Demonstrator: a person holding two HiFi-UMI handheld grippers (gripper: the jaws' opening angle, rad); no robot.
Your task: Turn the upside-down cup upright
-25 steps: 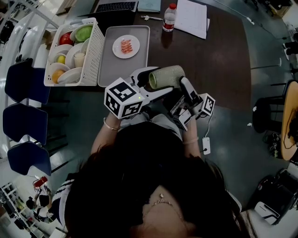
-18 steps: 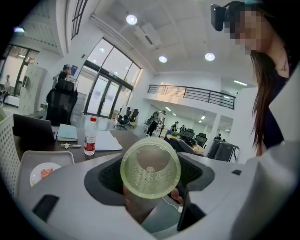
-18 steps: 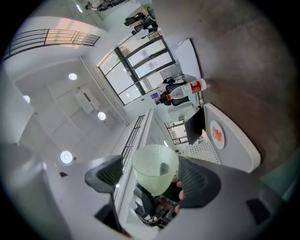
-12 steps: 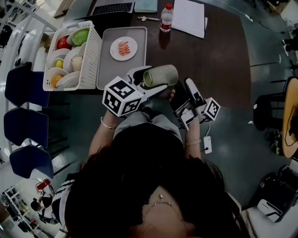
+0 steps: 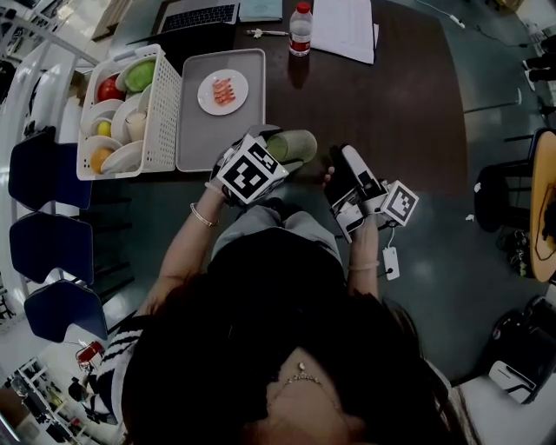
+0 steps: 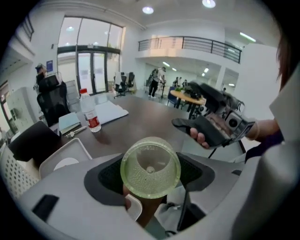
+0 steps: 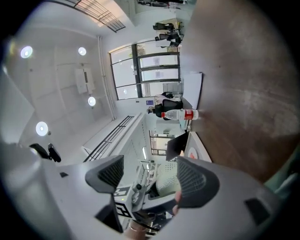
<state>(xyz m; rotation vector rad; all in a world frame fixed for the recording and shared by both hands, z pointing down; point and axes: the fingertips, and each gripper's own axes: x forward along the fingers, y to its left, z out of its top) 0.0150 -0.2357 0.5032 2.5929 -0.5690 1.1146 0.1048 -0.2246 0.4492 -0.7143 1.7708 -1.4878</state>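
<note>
A pale green dimpled cup (image 5: pixel 301 143) is held on its side above the near edge of the dark table (image 5: pixel 391 96). My left gripper (image 5: pixel 280 162) is shut on it. In the left gripper view the cup (image 6: pixel 150 167) sits between the jaws with its mouth toward the camera and its base visible inside. My right gripper (image 5: pixel 346 167) hovers open just right of the cup, apart from it, nothing between its fingers. In the right gripper view the cup (image 7: pixel 169 180) shows beyond the spread jaws.
A white basket (image 5: pixel 166 102) of fruit and dishes stands at the left, with a grey tray (image 5: pixel 195 130) holding a small plate (image 5: pixel 223 91) beside it. A water bottle (image 5: pixel 300 29), papers (image 5: pixel 343 30) and a laptop (image 5: pixel 199 16) lie at the far edge. Blue chairs (image 5: pixel 48 235) line the left.
My left gripper has rolled, its marker cube now facing up, and the cup has moved slightly left and nearer the table edge. My right gripper has drawn back to the right, away from the cup.
</note>
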